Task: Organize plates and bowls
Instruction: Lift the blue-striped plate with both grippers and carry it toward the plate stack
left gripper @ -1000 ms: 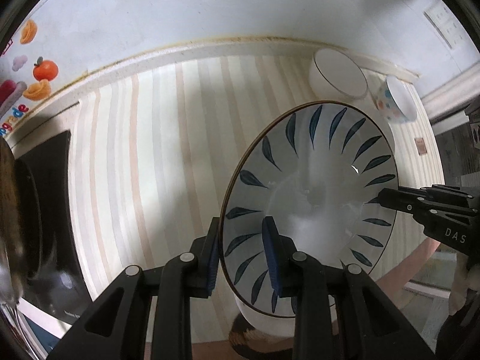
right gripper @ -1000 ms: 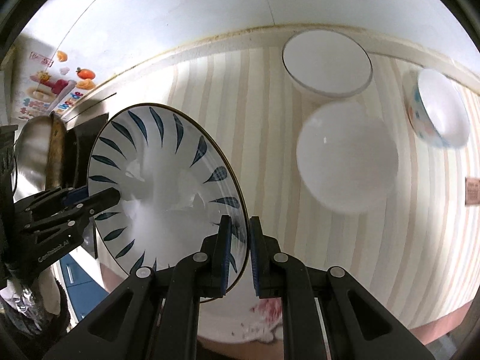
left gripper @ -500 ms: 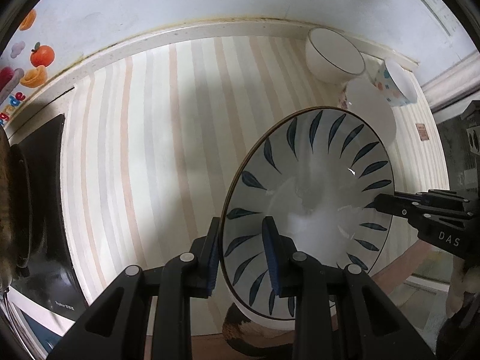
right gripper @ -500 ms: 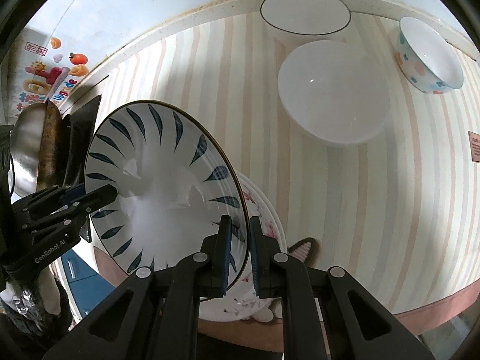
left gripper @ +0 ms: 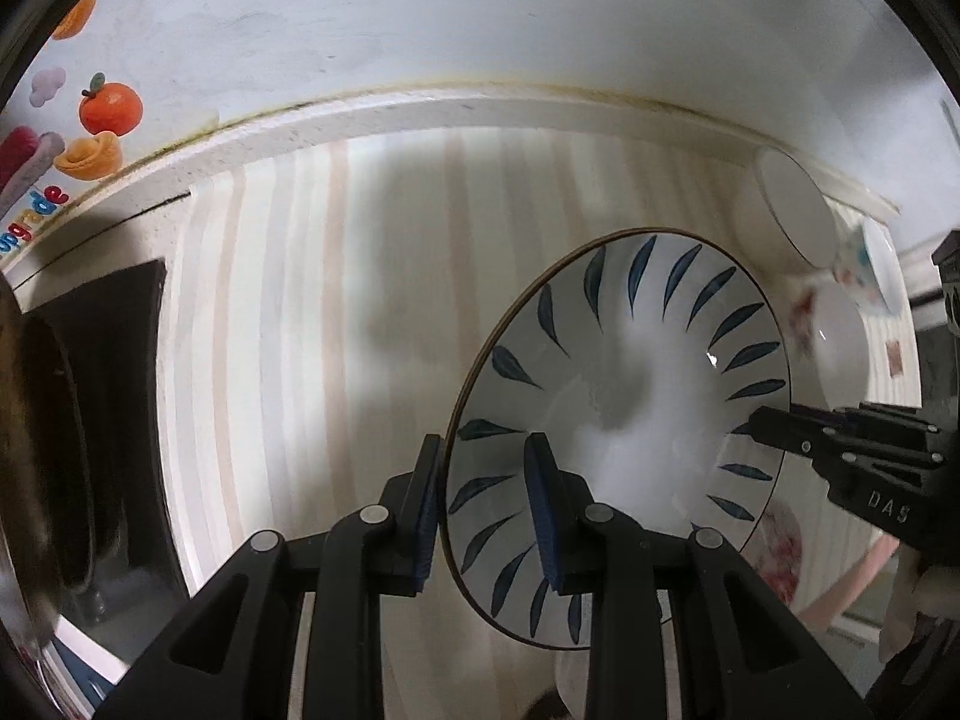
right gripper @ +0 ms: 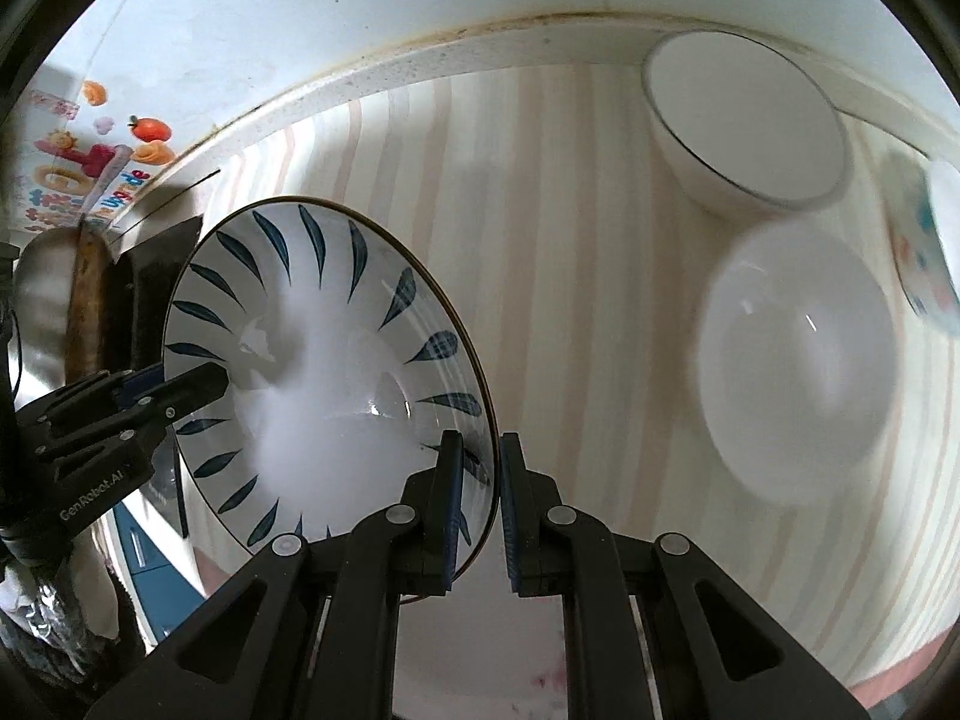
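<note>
Blue-leaf plate (left gripper: 618, 420) clamped at opposite rims: left gripper (left gripper: 483, 516) pinching the edge at 6 o'clock in its own view, right gripper (right gripper: 480, 492) pinching the far edge, seen at 3 o'clock from the left wrist. Carried clear of the striped counter (left gripper: 300, 330), tilted. Since a second ago, shifted across and lower: white bowls (right gripper: 798, 360) now larger and nearer in the right view, at 3 o'clock; rimmed bowl (right gripper: 744, 120) at 1 o'clock; spotted bowl (right gripper: 924, 246) cut off at the right edge. Floral plate (left gripper: 780, 546) peeking out under the carried plate at 4 o'clock. Grips unchanged throughout. Probably mid-transfer toward a stacking spot; set-down not yet begun. Motion blur heavy, so no telling the exact gap to the counter.
</note>
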